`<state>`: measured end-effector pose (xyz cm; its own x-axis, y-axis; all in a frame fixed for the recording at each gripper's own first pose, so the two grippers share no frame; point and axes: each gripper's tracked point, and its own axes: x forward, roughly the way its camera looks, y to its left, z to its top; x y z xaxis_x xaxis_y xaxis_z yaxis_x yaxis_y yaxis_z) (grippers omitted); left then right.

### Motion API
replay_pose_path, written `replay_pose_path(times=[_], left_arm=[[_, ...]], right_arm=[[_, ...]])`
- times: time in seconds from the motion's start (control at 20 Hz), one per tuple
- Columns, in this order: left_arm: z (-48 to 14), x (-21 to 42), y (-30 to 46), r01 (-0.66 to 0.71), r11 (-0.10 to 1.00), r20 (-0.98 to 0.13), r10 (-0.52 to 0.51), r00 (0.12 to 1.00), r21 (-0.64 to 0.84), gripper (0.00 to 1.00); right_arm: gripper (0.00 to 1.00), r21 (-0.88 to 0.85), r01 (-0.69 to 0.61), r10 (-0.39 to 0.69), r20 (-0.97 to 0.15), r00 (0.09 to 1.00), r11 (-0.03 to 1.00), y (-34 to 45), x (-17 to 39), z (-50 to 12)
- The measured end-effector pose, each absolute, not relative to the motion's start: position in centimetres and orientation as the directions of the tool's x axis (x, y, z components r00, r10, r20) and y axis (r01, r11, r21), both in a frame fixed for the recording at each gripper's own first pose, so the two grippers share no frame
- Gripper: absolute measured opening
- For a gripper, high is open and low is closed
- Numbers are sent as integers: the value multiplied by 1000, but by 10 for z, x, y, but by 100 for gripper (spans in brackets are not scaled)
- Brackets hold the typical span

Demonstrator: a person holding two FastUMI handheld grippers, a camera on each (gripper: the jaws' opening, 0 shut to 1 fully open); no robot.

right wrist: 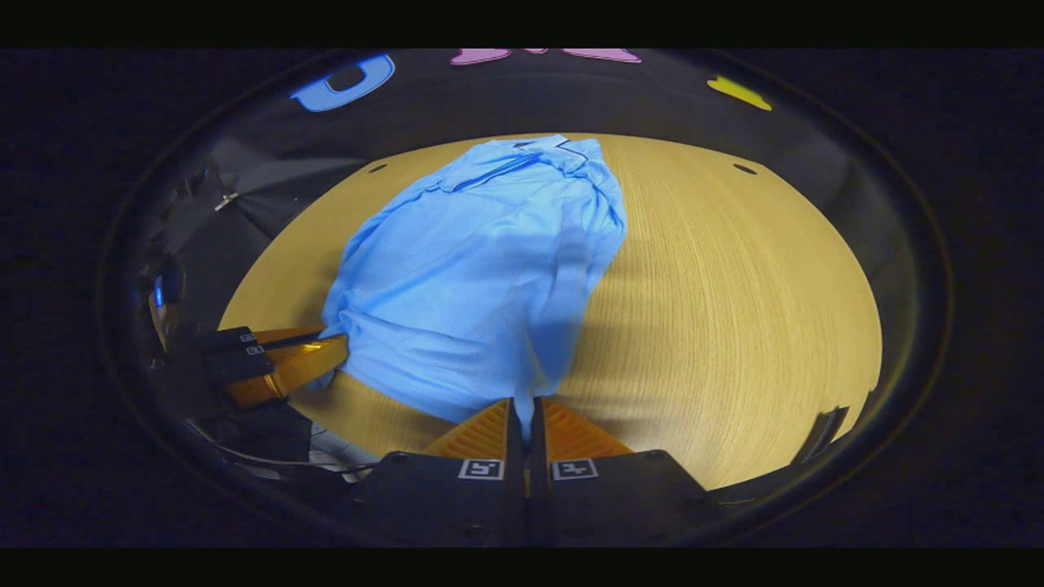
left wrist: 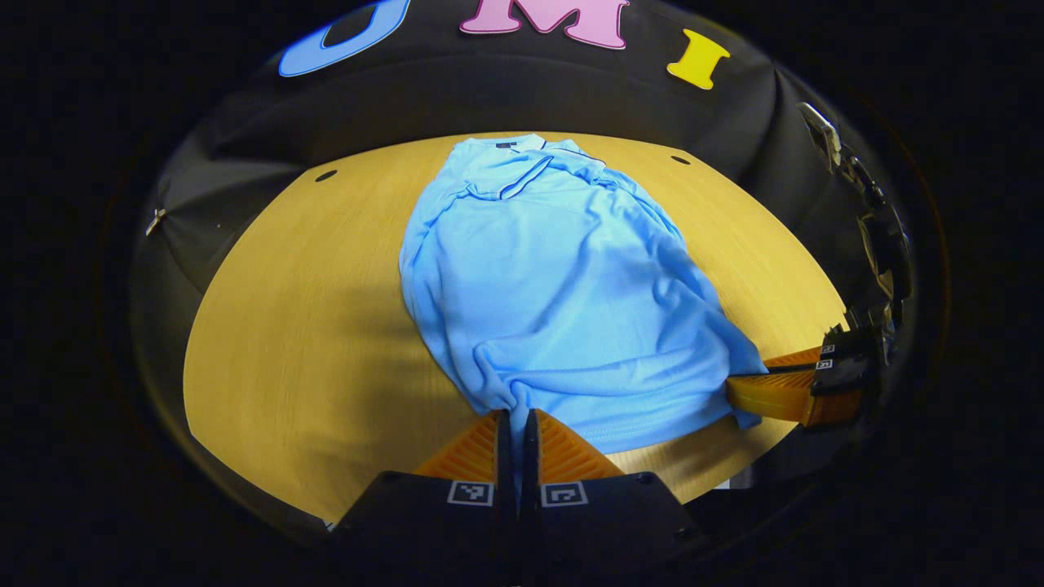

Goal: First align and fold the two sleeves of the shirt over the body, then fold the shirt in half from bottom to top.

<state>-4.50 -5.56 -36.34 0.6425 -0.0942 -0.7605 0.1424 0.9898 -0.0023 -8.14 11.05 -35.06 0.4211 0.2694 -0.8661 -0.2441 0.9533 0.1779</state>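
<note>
The light blue shirt (left wrist: 555, 285) lies mid-table, collar toward the far edge, with bare table (right wrist: 734, 326) on both sides — left gripper (left wrist: 515, 420) and right gripper (right wrist: 526, 408) each pinch its near hem.

Light blue shirt (left wrist: 555, 277) with dark, maybe navy, collar piping at upper centre, on yellowish wood-grain table (left wrist: 302, 342) with fine streaks, black cloth wall (left wrist: 245, 163) behind.
</note>
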Motion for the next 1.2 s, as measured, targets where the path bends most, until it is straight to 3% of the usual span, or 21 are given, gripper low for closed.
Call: replay_pose_path(times=[0.05,0.25,0.3,0.45,0.5,0.6,0.8,0.85,1.05,1.15,1.2], left_arm=[[-360,-45,-55,136,991,-759,-98,644,-12,7],[-332,-33,-56,110,992,-737,-125,664,-70,6],[-323,-27,-56,104,991,-729,-134,671,-86,6],[-293,-3,-50,100,991,-720,-131,682,-86,6],[-278,8,-51,97,990,-703,-138,697,-98,6],[-248,34,-50,89,988,-671,-150,726,-126,6],[-200,82,-44,96,990,-632,-139,762,-101,6],[-188,93,-44,103,991,-624,-133,770,-85,6],[-147,160,-47,118,992,-576,-117,809,-37,6],[-133,198,-44,121,993,-556,-107,824,-11,6],[-127,217,-43,119,993,-548,-101,830,-4,6]], right_arm=[[7,178,-250,273,-863,424,952,110,-79,-349],[7,193,-254,294,-839,457,948,113,-61,-329],[1,192,-252,294,-830,473,948,113,-52,-319],[1,209,-240,306,-803,512,948,116,-16,-295],[1,222,-235,316,-789,527,946,119,-1,-285],[12,229,-228,320,-760,566,946,119,35,-264],[1,240,-249,345,-692,634,938,127,106,-221],[7,237,-261,352,-676,647,936,129,123,-211],[12,233,-272,358,-629,690,934,134,190,-178],[0,220,-277,354,-608,711,935,134,225,-166],[0,210,-284,353,-597,720,935,136,243,-162]])
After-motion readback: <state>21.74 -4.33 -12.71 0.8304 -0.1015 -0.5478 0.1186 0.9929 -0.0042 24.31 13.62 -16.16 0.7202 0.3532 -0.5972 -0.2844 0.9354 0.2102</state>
